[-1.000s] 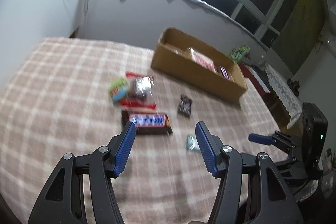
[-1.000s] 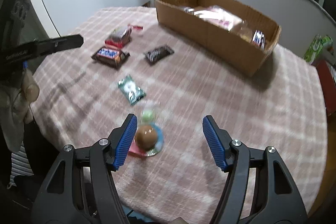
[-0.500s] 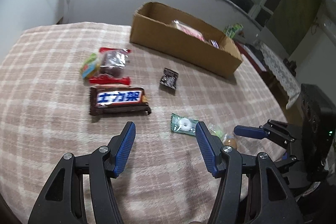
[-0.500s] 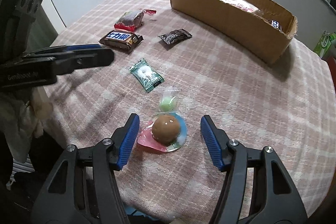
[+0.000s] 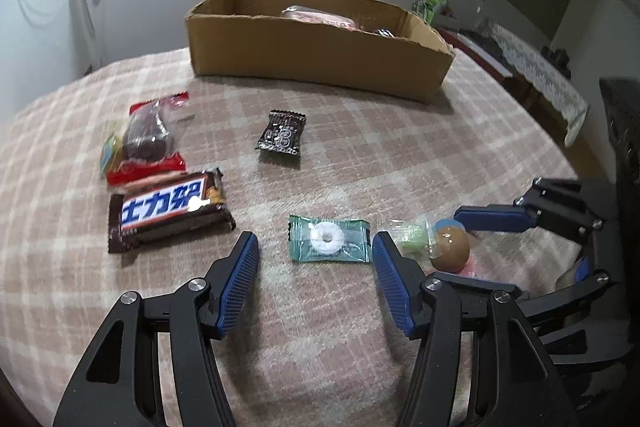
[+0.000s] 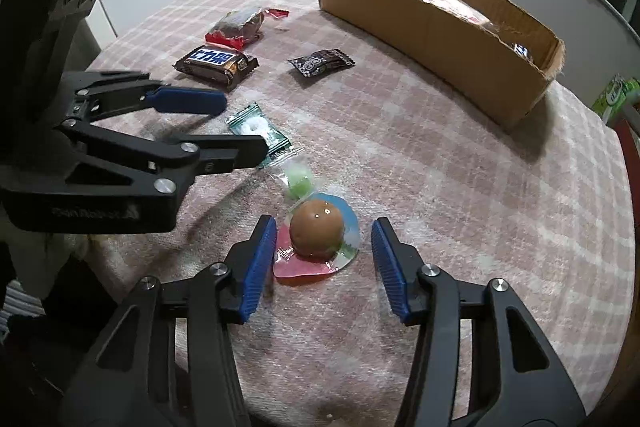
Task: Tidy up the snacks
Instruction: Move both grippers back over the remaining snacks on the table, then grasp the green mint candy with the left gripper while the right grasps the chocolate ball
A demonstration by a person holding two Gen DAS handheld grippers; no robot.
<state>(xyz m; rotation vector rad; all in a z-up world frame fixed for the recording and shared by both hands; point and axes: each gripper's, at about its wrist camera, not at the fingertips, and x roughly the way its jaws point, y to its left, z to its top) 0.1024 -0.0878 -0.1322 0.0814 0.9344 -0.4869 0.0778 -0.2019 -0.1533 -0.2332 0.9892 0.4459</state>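
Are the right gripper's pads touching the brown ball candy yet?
Apart. The right wrist view shows the right gripper straddling the brown ball candy, its jaws having just been closing, with the pink and blue wrapper visible between each pad and the ball.

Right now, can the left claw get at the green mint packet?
Probably yes: the green mint packet lies flat just ahead of the open left claw, nothing covering it; the right claw stands apart at the brown ball candy.

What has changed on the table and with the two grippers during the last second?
The left gripper came down toward the green mint packet, open. The right gripper has just been closing around the brown ball candy, pads not yet touching. The snacks and cardboard box stayed put.
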